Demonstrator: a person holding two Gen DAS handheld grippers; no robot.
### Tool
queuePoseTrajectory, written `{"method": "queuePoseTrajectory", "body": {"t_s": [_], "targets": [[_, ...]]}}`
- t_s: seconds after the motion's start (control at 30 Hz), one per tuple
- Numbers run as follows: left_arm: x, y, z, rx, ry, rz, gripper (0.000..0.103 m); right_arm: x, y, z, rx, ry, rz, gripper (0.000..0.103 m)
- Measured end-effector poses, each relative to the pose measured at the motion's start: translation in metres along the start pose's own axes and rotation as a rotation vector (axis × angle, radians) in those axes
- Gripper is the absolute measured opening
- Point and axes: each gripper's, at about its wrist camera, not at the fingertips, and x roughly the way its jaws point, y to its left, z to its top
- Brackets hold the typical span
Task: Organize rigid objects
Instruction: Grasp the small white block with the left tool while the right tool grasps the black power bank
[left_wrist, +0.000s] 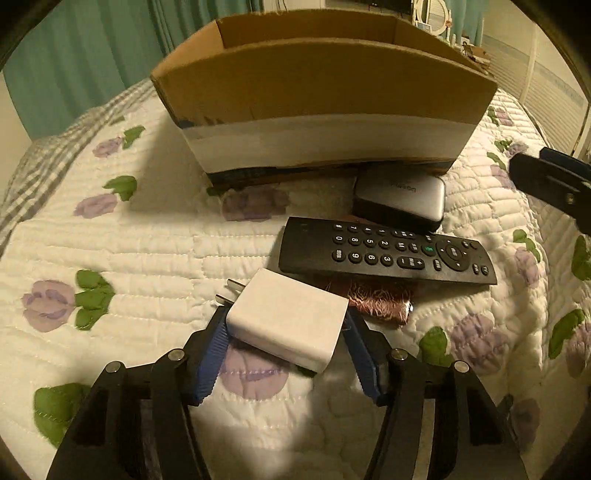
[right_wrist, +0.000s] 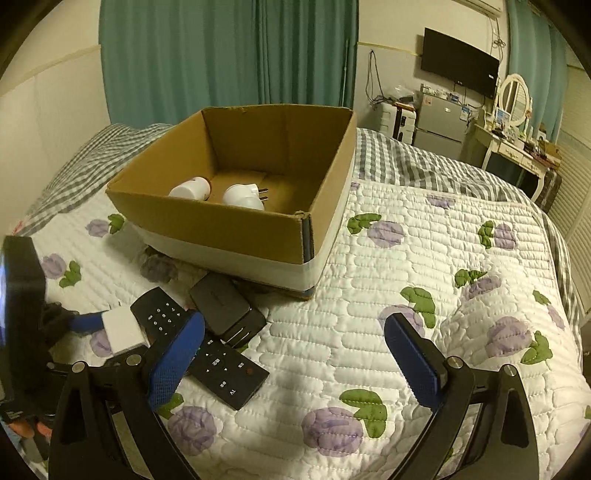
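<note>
The white wall charger (left_wrist: 286, 319), prongs pointing away to the left, is pinched between the blue pads of the left gripper (left_wrist: 284, 325), seemingly just above the floral quilt (left_wrist: 147, 240) and short of the cardboard box (left_wrist: 317, 92). The pads seem to bite only its near corners, so it could twist out or drop on the way up; a low carry would likely knock its prongs on the box's tall near wall. It also sits close to the black remote (left_wrist: 384, 251), which a swing might nudge. The right gripper (right_wrist: 295, 354) hangs spread and empty over the quilt. Hidden from the left wrist is the box's inside; the right wrist shows two white plug adapters (right_wrist: 218, 192) there. A glittery brown item (left_wrist: 376, 299) under the remote is hard to identify, and the gray power bank (left_wrist: 400, 197) shows unreadable lettering.
</note>
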Motion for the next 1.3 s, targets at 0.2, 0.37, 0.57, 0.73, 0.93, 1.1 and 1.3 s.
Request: {"method": "queuePoseTrajectory", "body": {"t_s": [0.2, 0.37, 0.57, 0.73, 0.93, 1.1, 1.3], "targets": [[-0.034, 0.015, 0.0, -0.071, -0.098, 0.002, 0.061, 0.009, 0.003, -0.003, -0.006, 0.028, 0.031, 0.098], [-0.046, 0.035, 0.014, -0.138, -0.166, 0.036, 0.061, 0.027, 0.011, -0.001, 0.008, 0.071, 0.085, 0.098], [-0.05, 0.052, 0.026, -0.197, -0.189, 0.056, 0.062, 0.058, 0.03, 0.007, -0.029, 0.118, 0.087, 0.097], [-0.039, 0.062, 0.027, -0.241, -0.164, 0.057, 0.062, 0.082, 0.048, 0.008, -0.077, 0.159, 0.079, 0.088], [-0.035, 0.06, 0.025, -0.237, -0.144, 0.052, 0.062, 0.106, 0.059, 0.011, -0.1, 0.192, 0.068, 0.078], [-0.031, 0.057, 0.024, -0.229, -0.127, 0.053, 0.062, 0.109, 0.063, 0.008, -0.115, 0.194, 0.072, 0.065], [-0.032, 0.058, 0.022, -0.232, -0.13, 0.059, 0.062, 0.09, 0.064, -0.003, -0.145, 0.177, 0.041, 0.049]]}}
